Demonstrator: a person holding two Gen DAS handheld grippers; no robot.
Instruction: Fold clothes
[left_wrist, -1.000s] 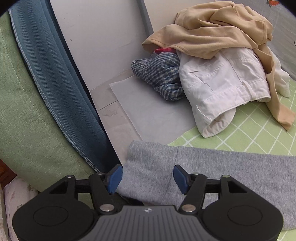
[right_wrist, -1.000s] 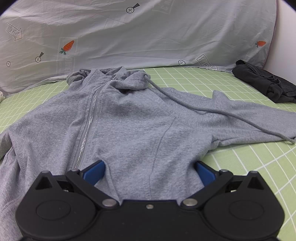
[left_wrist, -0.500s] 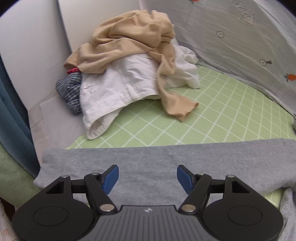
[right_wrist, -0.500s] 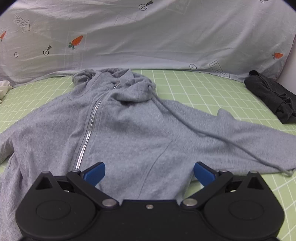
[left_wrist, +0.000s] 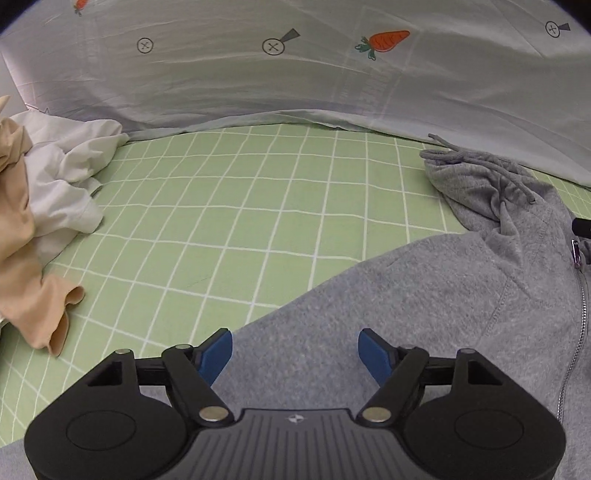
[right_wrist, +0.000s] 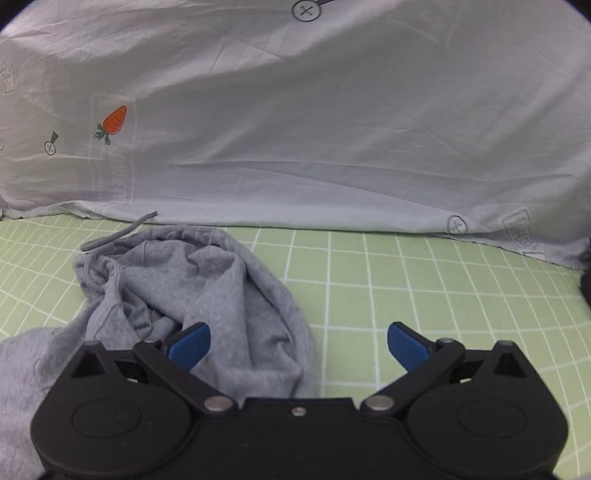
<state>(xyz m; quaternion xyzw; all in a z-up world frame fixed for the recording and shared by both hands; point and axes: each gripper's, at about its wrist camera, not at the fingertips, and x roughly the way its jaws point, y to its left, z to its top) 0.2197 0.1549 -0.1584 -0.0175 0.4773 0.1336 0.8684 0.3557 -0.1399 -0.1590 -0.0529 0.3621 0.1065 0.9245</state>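
A green checked sheet (left_wrist: 236, 229) covers the bed, with a grey carrot-print cloth (left_wrist: 295, 66) rising along its far edge. I see the grey hoodie (left_wrist: 424, 295) spread on the sheet. My left gripper (left_wrist: 295, 350) hangs over the hoodie's shoulder edge, fingers apart and holding nothing; open sheet runs left of the hoodie to a white and beige heap (left_wrist: 40, 206). My right gripper (right_wrist: 299, 343) is spread wide over the hood (right_wrist: 207, 291), gripping nothing, with bare sheet right of the hood.
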